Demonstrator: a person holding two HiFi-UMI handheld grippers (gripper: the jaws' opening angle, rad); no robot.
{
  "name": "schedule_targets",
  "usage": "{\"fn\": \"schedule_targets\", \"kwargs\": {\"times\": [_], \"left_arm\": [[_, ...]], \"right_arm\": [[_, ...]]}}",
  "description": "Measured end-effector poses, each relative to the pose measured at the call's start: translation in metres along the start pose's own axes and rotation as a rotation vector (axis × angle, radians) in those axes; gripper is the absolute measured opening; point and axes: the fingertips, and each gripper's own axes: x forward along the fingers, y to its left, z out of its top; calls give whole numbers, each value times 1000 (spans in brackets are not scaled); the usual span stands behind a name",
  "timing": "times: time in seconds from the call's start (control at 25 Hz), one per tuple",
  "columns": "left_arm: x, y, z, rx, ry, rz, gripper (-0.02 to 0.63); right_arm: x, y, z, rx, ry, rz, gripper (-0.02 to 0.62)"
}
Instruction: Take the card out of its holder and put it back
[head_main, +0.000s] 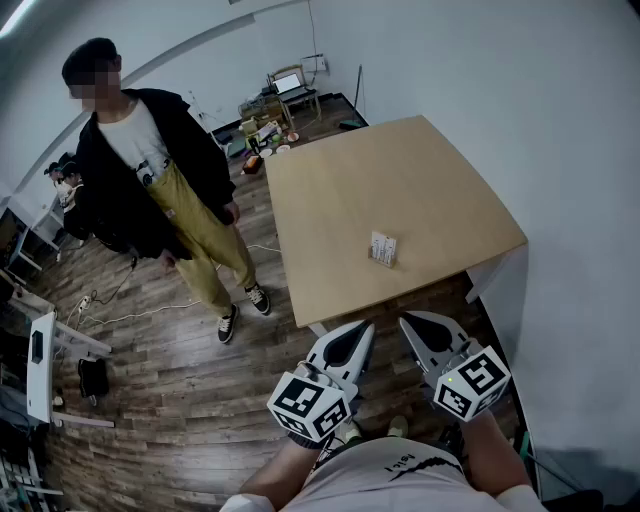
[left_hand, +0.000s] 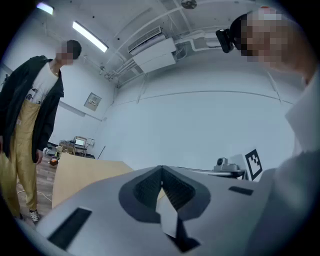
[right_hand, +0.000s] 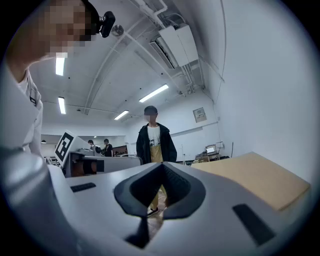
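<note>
A small white card (head_main: 384, 246) stands upright in its low holder (head_main: 381, 259) on the wooden table (head_main: 340, 200), towards the near edge. Both grippers are held close to my body, below and in front of that edge and well short of the card. My left gripper (head_main: 362, 328) is shut with nothing between its tips, which also shows in the left gripper view (left_hand: 161, 169). My right gripper (head_main: 410, 320) is to its right and is shut and empty as well (right_hand: 161, 165). Neither gripper view shows the card.
A person in a black jacket and yellow overalls (head_main: 160, 190) stands on the wooden floor left of the table. White walls run close along the table's far and right sides. Cables and a white stand (head_main: 45, 360) lie at far left; clutter and a laptop (head_main: 288, 84) sit beyond.
</note>
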Motion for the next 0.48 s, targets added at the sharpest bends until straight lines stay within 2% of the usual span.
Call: {"fn": "schedule_targets", "kwargs": {"times": [0.48], "left_arm": [[1,-14,-5,-9,8,1,12]], "right_arm": [[-13,2,3,16,-10,22,14]]}}
